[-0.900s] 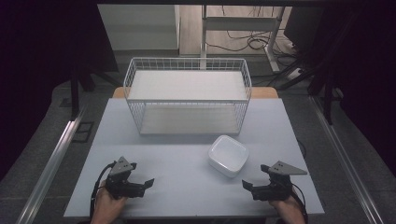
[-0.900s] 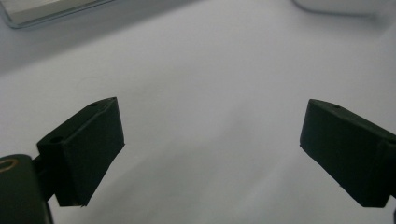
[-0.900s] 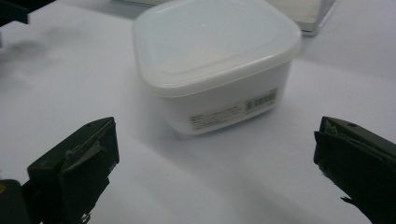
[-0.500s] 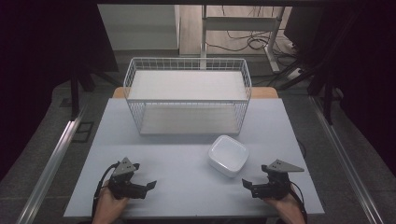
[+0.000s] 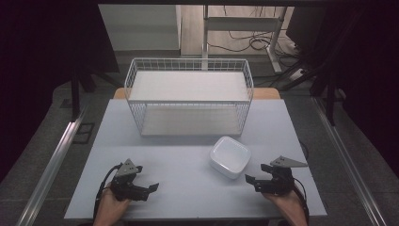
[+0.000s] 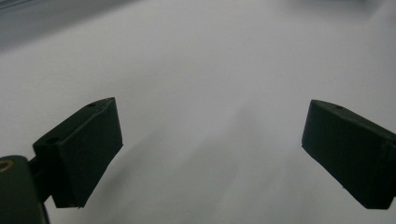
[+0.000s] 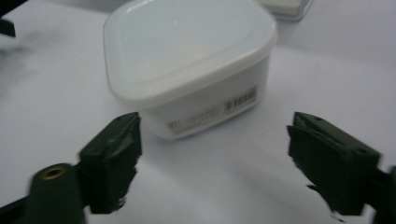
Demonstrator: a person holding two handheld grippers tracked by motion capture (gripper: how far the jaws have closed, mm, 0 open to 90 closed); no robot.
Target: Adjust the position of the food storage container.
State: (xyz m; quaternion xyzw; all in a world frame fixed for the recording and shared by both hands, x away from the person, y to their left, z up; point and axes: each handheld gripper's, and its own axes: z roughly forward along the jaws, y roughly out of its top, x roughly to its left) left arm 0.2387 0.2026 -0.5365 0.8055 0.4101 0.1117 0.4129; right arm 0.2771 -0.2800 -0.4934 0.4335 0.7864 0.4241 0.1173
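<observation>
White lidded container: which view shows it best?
Right gripper view: the white container sits close ahead of the open right gripper, lid and side label visible. The high view shows it small, before the wire basket.

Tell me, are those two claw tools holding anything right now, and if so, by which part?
Nothing is held. The left gripper is open over the bare table; the right gripper is open, just short of the lidded white container.

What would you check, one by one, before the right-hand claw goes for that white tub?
1. Right gripper jaws open: ok.
2. White lidded container ahead of those jaws, not yet touched: ok.
3. Lid seated on the container: looks ok.
4. Left gripper open, holding nothing, away from the container: ok.
5. Wire basket standing behind the container, apart from it: ok.
6. Container's contents: cannot tell.
</observation>
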